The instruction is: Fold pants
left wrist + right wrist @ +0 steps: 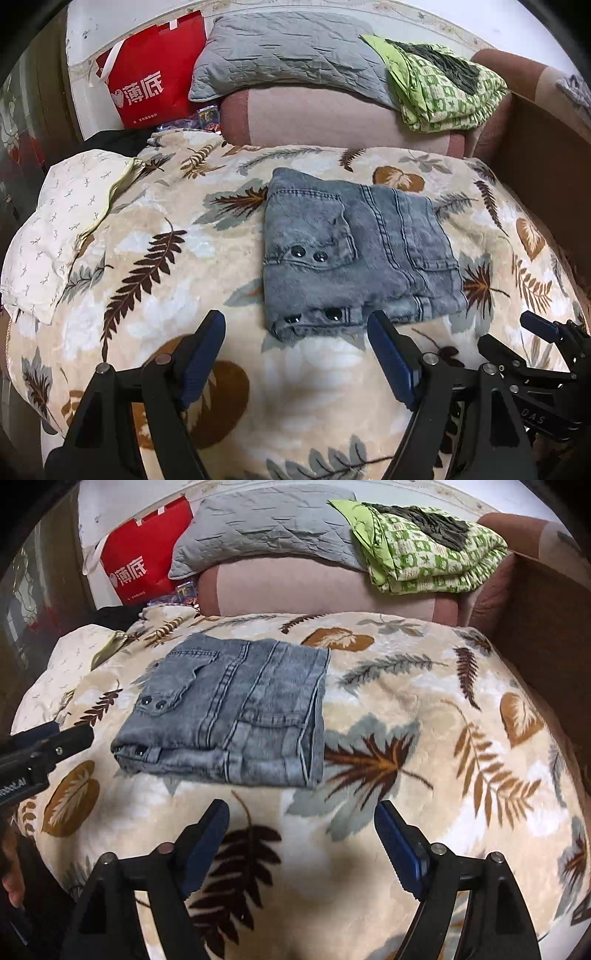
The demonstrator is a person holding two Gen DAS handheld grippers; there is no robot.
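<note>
Grey-blue denim pants (354, 251) lie folded into a compact rectangle on a leaf-patterned blanket (184, 266). They also show in the right wrist view (236, 716). My left gripper (295, 325) is open and empty, just in front of the pants' near edge. My right gripper (301, 812) is open and empty, hovering a little in front of the pants' near right corner. The right gripper shows at the lower right of the left wrist view (535, 339). The left gripper shows at the left edge of the right wrist view (48, 742).
At the back are a red shopping bag (147, 85), a grey quilted pillow (288, 51), a green patterned folded cloth (443, 85) and a pink bolster (332, 118). A white pillow (62, 221) lies left. A brown cardboard wall (546, 155) stands right.
</note>
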